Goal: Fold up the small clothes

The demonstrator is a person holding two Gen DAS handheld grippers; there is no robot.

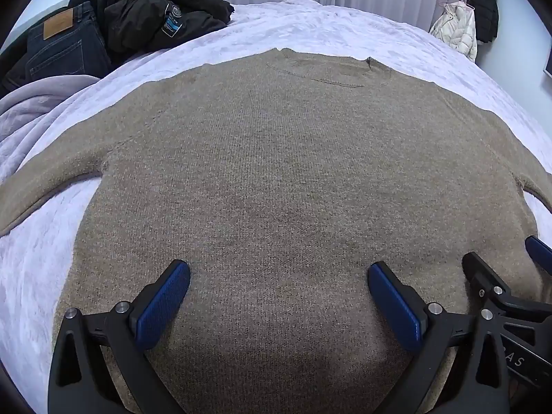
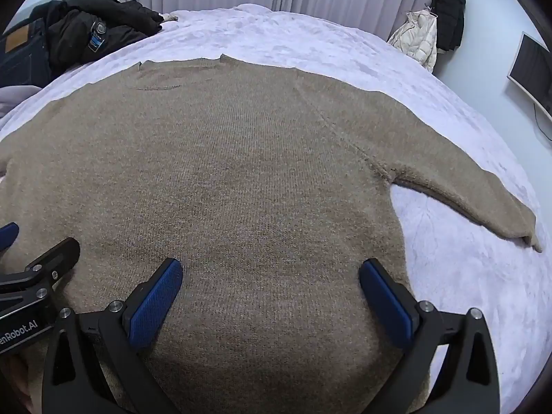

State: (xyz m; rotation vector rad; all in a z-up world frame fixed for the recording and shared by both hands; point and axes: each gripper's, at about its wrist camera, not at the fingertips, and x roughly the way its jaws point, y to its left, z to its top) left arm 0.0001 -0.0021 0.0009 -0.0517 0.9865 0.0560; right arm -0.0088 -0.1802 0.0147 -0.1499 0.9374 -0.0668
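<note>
**Sweater flat, both grippers wide over its hem end**

A tan sweater (image 1: 276, 172) is spread flat on a pale blanket (image 1: 310, 24), neck away, sleeves out to each side. The left gripper (image 1: 278, 305) is held above its lower body, jaws wide apart, nothing between them. The right gripper (image 2: 270, 298) is held just beside it, jaws likewise wide and empty. Dark clothes (image 1: 138, 17) are piled at the far left corner.
</note>
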